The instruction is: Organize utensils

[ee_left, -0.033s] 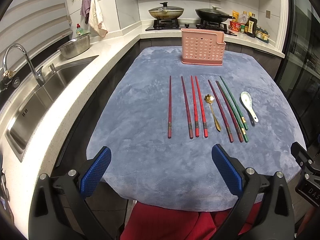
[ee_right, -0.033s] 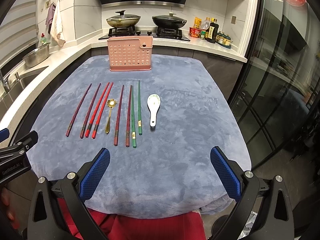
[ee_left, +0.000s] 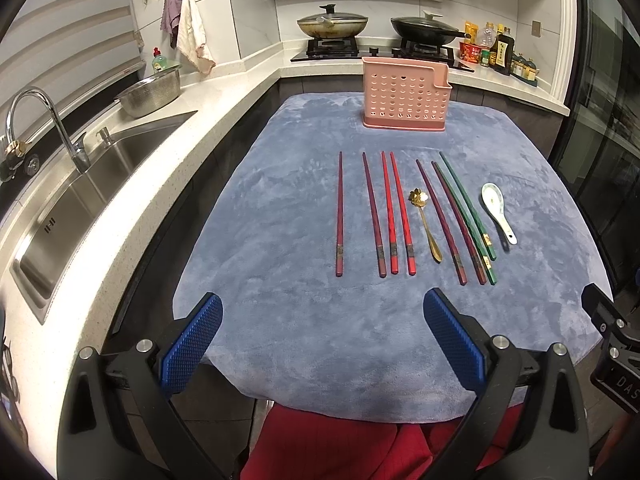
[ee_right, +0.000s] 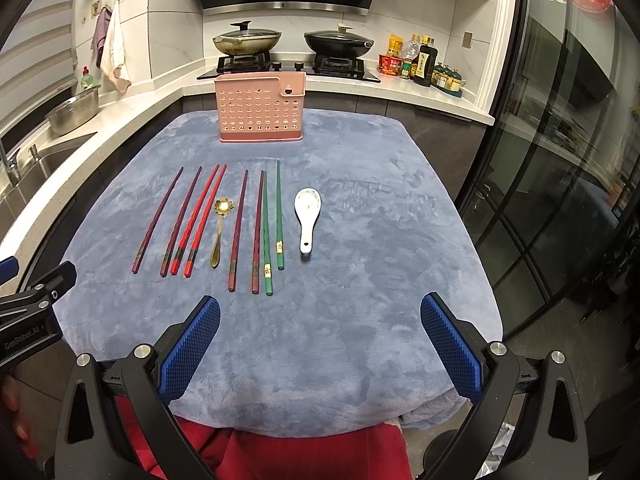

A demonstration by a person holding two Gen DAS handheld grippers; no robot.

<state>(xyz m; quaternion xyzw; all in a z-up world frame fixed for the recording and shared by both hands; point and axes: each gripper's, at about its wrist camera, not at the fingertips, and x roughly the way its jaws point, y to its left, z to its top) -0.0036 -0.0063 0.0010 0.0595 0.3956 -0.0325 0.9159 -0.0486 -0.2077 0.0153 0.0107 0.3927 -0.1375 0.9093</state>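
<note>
I am holding my left tongs (ee_left: 322,340) and right tongs (ee_right: 320,338) wide, empty, near chopsticks (ee_right: 192,222) before the pink holder (ee_right: 260,110)

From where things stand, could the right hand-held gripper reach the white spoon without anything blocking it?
Probably yes. The right hand-held gripper is open and empty, the white spoon lies apart from the green chopsticks, and only bare cloth lies between them.

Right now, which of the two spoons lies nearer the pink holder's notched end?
The white ceramic soup spoon, at the right end of the row beside the green chopsticks. The slim gold flower-bowl spoon lies mid-row among red chopsticks.
</note>
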